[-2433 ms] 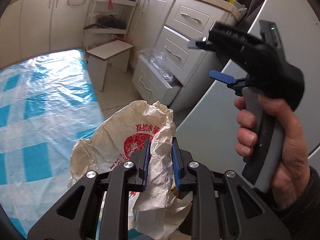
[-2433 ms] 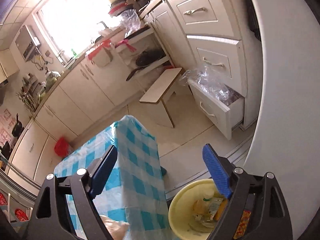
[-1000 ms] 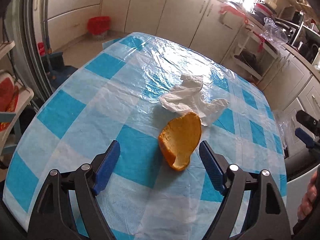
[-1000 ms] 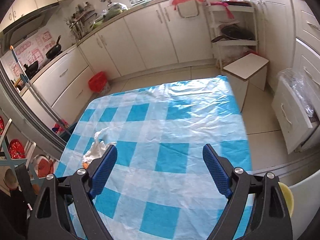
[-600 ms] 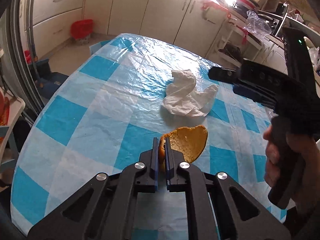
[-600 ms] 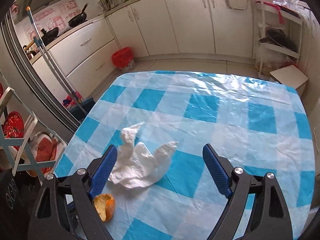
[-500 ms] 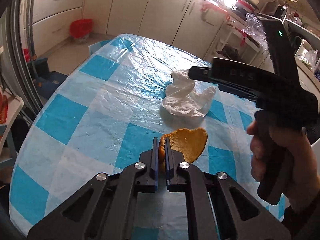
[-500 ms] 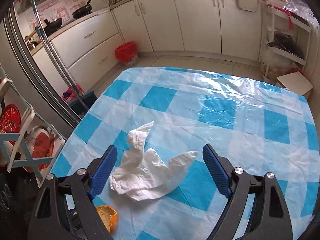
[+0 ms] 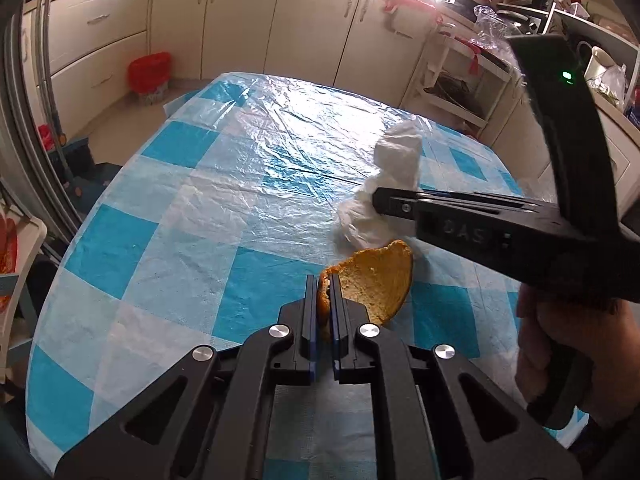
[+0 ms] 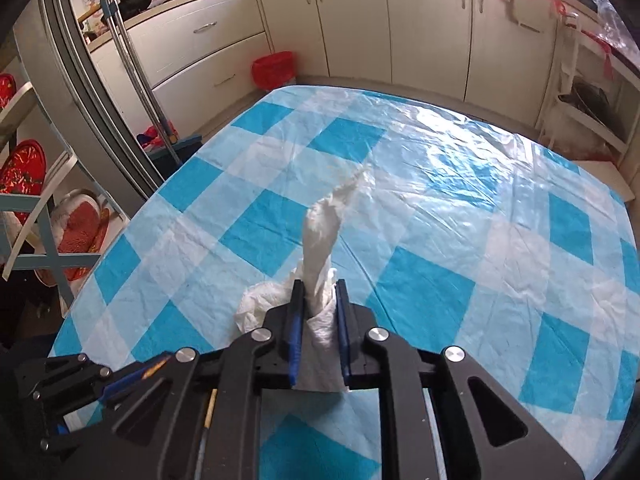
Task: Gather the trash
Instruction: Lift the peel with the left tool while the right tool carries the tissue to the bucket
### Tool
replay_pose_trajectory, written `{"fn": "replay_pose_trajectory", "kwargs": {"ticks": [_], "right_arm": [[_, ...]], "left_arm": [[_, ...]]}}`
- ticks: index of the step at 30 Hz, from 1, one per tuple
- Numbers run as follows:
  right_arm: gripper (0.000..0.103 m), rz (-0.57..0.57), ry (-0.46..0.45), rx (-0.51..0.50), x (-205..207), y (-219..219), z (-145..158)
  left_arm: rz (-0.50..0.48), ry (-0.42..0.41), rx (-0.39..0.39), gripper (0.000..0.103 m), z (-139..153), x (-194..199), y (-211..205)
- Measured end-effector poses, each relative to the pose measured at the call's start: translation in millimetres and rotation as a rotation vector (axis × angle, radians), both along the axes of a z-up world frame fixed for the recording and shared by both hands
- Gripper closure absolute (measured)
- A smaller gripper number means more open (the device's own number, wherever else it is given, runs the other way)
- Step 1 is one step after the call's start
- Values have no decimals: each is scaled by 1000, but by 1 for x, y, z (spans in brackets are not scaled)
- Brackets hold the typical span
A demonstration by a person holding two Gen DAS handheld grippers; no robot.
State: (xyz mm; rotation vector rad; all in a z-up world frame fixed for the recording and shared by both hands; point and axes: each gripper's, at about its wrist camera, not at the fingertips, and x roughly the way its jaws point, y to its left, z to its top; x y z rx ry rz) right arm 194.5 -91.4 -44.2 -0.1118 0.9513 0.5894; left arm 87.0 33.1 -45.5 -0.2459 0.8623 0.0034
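A piece of orange peel (image 9: 376,280) is pinched at its left edge by my left gripper (image 9: 324,280), which is shut on it just above the blue-and-white checked tablecloth (image 9: 160,240). Just behind it, a crumpled white tissue (image 10: 320,232) stands up between the blue pads of my right gripper (image 10: 318,286). Those jaws are closing and the pads press on the tissue's lower part. In the left wrist view the right gripper (image 9: 378,202) reaches in from the right, held by a person's hand (image 9: 568,340), with the tissue (image 9: 396,160) sticking up past its tip.
Cream kitchen cabinets run along the far walls. A red bin (image 9: 150,76) stands on the floor beyond the table. A rack with red plates (image 10: 24,172) and a mop handle (image 10: 132,60) are at the left. An open shelf unit (image 9: 460,76) is at the far right.
My left gripper closed on the orange peel and has tipped it up slightly. My right gripper swung in over the table, came down over the tissue and closed on it, bunching it upright.
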Motion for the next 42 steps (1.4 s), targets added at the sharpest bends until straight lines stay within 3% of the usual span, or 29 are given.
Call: {"fn": "replay_pose_trajectory", "kwargs": {"ticks": [13,19,30,42], "right_arm": [[87,-181,-3,103,-67,-122,39],[87,-253,43,206,-93,-155,38],[87,-240,61,165,-103,-156,24],[87,-223,49,177,-107,-161,26]], "left_arm": [[-47,8,34,97,0,2,-11],[-71,-30,69,98,6,-8,-19],[-37,-25,-48,98,15,-39,-17],[-65,-56,-62,98,39,-57,-43]]}}
